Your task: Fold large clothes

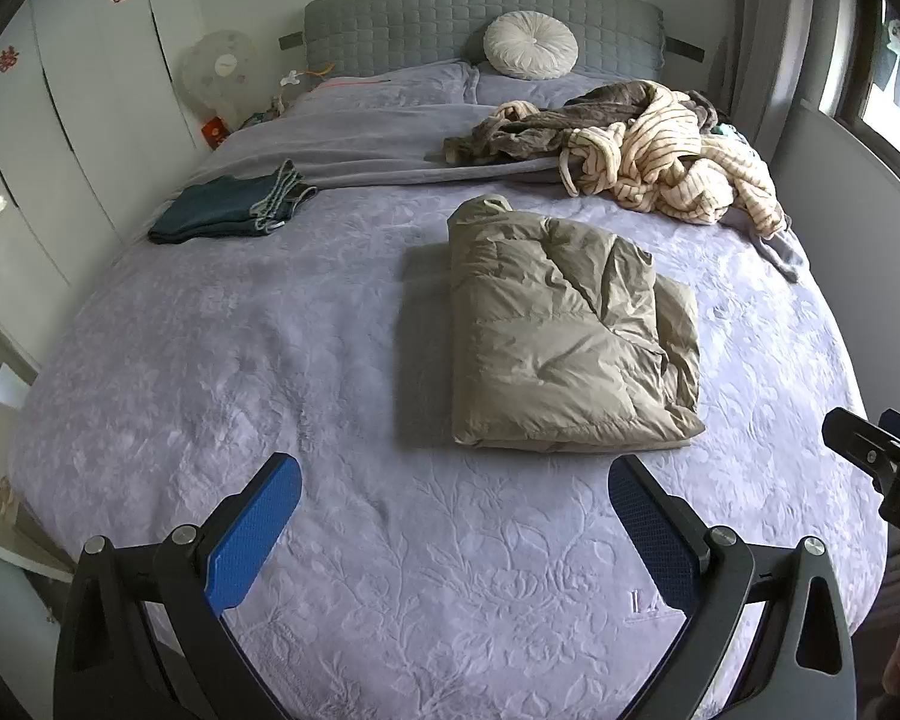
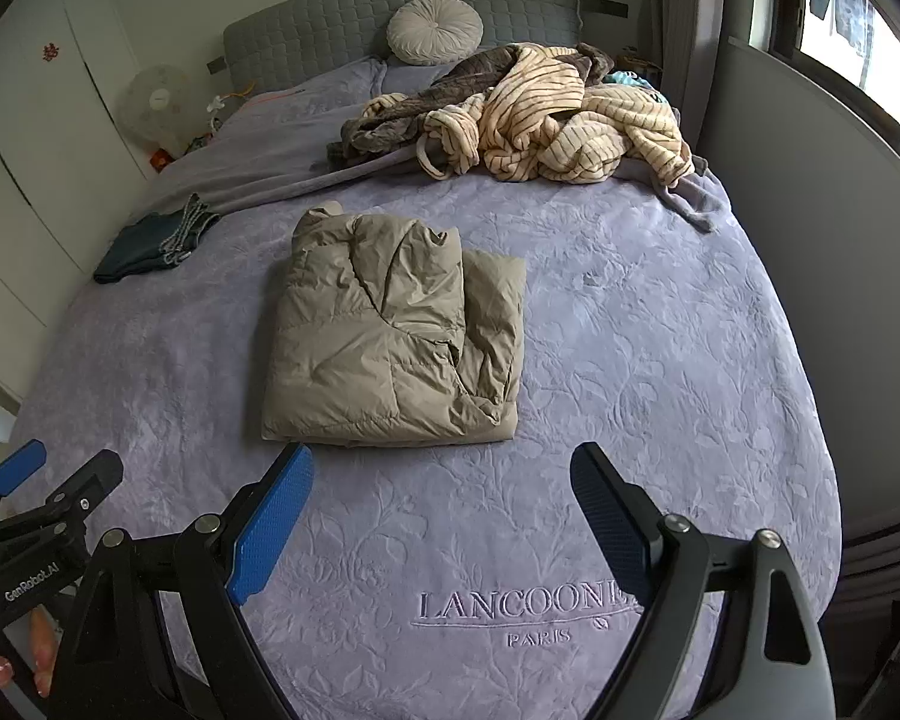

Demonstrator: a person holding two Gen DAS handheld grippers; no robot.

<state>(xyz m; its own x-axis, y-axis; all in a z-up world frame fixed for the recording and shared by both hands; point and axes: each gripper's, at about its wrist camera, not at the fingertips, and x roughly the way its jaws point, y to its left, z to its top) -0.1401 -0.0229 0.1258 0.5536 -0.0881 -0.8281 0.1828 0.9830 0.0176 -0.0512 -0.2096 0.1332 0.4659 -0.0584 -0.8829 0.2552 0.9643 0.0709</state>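
Observation:
A khaki puffer jacket (image 1: 564,330) (image 2: 390,324) lies folded into a thick rectangle in the middle of the lilac bedspread (image 1: 240,360) (image 2: 660,360). My left gripper (image 1: 453,486) hovers open over the bed's near end, short of the jacket's front edge, nothing between its blue pads. My right gripper (image 2: 441,474) is also open and empty, just in front of the jacket's near edge. Each gripper shows at the edge of the other's view: the right gripper (image 1: 888,462) and the left gripper (image 2: 54,480).
A heap of striped cream and grey-brown robes (image 1: 648,144) (image 2: 528,120) lies at the far right of the bed. Folded dark teal clothing (image 1: 228,210) (image 2: 150,240) sits at the left edge. A round pillow (image 1: 531,45), headboard, fan (image 1: 216,69) and wardrobe stand behind.

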